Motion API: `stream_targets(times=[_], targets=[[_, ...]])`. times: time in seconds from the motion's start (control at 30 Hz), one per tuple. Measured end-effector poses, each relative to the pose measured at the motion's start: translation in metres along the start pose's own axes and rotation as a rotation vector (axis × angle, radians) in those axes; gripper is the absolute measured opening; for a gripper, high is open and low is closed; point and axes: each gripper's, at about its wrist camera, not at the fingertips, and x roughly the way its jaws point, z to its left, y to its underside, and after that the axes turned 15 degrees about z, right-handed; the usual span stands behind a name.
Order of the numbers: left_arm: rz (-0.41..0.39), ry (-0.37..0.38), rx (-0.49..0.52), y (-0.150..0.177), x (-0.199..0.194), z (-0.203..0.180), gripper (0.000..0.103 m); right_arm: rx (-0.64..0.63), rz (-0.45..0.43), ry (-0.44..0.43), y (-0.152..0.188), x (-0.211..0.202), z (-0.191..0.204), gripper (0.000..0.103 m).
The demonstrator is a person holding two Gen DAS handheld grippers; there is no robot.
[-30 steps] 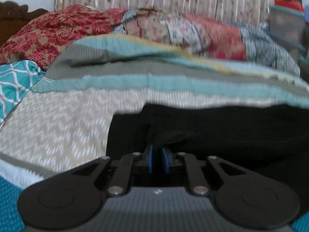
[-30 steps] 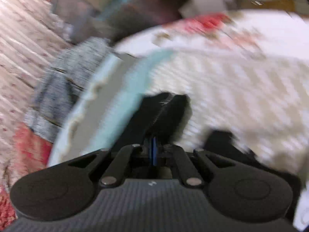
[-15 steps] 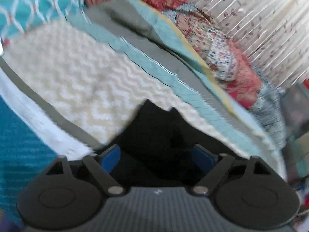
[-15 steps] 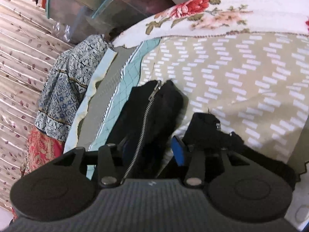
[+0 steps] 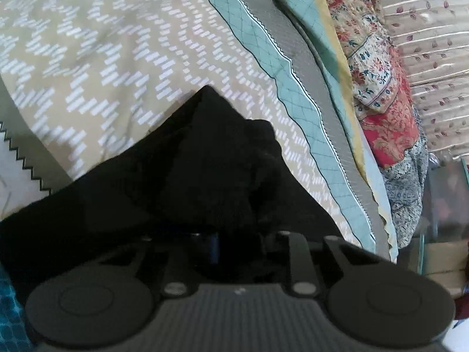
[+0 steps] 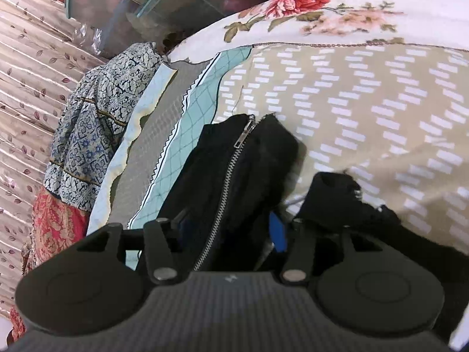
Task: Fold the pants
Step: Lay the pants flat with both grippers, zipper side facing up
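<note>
The black pants (image 5: 205,170) lie bunched on a beige bedspread (image 5: 102,58) with white dashes. In the left wrist view my left gripper (image 5: 217,246) is closing, its blue pads nearly together on a raised fold of the black cloth. In the right wrist view the pants' fly end (image 6: 249,158) with its silver zipper (image 6: 231,164) lies between the fingers of my right gripper (image 6: 230,230). Its jaws are opening. The right blue pad (image 6: 277,231) stands off the cloth, and the left pad is mostly hidden by it. Another black fold (image 6: 337,196) lies to the right.
A teal and grey quilted border (image 5: 281,67) runs along the bedspread's far side. Beyond it lie patterned cloths (image 5: 378,94) against a pale leaf-print curtain (image 5: 433,44). Clear plastic bins (image 6: 123,3) and a floral sheet (image 6: 322,8) sit at the bed's end.
My left gripper opened wide, rolled and shifted along the pants, then closed on a fold of black cloth. My right gripper went from shut to open, with the zipper end still lying between its fingers.
</note>
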Motion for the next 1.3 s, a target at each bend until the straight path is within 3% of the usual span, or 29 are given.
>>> stream_targets(times=[0.1, 0.13, 0.17, 0.27, 0.53, 0.7, 0.77, 0.83, 0.87, 0.9, 0.93, 1.0, 1.03, 1.07, 1.17, 1.3], targets=[[-0.042, -0.007, 0.071, 0.007, -0.016, -0.012, 0.018, -0.002, -0.019, -0.001, -0.003, 0.004, 0.001, 0.054], [-0.055, -0.001, 0.086, 0.009, -0.022, -0.014, 0.018, -0.010, -0.024, 0.007, -0.004, 0.006, 0.002, 0.042], [-0.066, 0.000, 0.094, 0.010, -0.027, -0.015, 0.018, -0.026, -0.028, 0.028, -0.006, 0.008, 0.004, 0.008], [-0.081, 0.006, 0.092, 0.006, -0.040, -0.017, 0.018, -0.074, -0.017, 0.064, -0.011, 0.010, 0.011, 0.008], [-0.149, 0.093, 0.145, 0.020, -0.087, -0.023, 0.018, -0.186, -0.090, -0.114, -0.004, -0.078, 0.040, 0.007], [-0.160, 0.078, 0.139, 0.054, -0.117, 0.014, 0.018, -0.175, -0.112, -0.113, 0.034, -0.132, -0.007, 0.008], [-0.141, 0.044, 0.130, 0.072, -0.115, 0.036, 0.022, -0.117, -0.077, -0.051, 0.052, -0.130, -0.043, 0.014], [-0.077, -0.055, 0.126, 0.086, -0.097, 0.054, 0.032, -0.021, -0.029, 0.046, 0.066, -0.117, -0.078, 0.020], [-0.039, -0.118, 0.125, 0.091, -0.084, 0.062, 0.031, 0.055, 0.009, 0.037, 0.071, -0.110, -0.099, 0.020], [-0.017, -0.151, 0.113, 0.096, -0.077, 0.070, 0.031, 0.113, 0.004, -0.039, 0.077, -0.111, -0.116, 0.020], [-0.015, -0.139, 0.111, 0.100, -0.076, 0.075, 0.031, 0.174, -0.022, -0.078, 0.082, -0.117, -0.126, 0.021], [-0.042, -0.091, 0.127, 0.103, -0.089, 0.079, 0.037, 0.204, -0.077, -0.068, 0.088, -0.130, -0.126, 0.037], [-0.068, -0.081, 0.136, 0.101, -0.099, 0.078, 0.040, 0.186, -0.120, -0.039, 0.090, -0.138, -0.121, 0.058], [-0.095, -0.087, 0.139, 0.099, -0.108, 0.076, 0.046, 0.163, -0.156, -0.010, 0.090, -0.145, -0.114, 0.064], [-0.232, -0.080, 0.124, 0.091, -0.146, 0.071, 0.049, 0.071, -0.251, 0.032, 0.095, -0.165, -0.092, 0.064], [-0.359, 0.044, 0.099, 0.084, -0.175, 0.068, 0.050, -0.022, -0.307, 0.052, 0.102, -0.175, -0.077, 0.063]])
